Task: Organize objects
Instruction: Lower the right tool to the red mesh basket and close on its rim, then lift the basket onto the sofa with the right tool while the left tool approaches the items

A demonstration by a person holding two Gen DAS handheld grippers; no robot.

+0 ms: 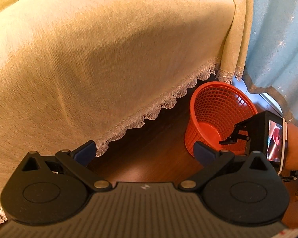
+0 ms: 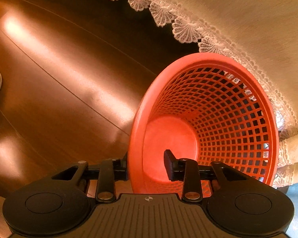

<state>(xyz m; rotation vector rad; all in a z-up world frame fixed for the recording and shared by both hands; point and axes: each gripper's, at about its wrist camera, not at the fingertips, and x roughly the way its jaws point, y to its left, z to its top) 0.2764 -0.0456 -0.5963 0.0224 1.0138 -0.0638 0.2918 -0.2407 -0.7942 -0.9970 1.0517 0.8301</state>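
Right gripper (image 2: 147, 166) fingers straddle the orange mesh basket (image 2: 228, 107) rim, seemingly gripping.

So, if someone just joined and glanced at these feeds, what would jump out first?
The orange mesh basket, empty, stands on the glossy brown wooden floor beside the lace-trimmed cream tablecloth. The right gripper straddles its near rim, one finger inside and one outside. The left gripper hangs open over the floor, holding nothing.
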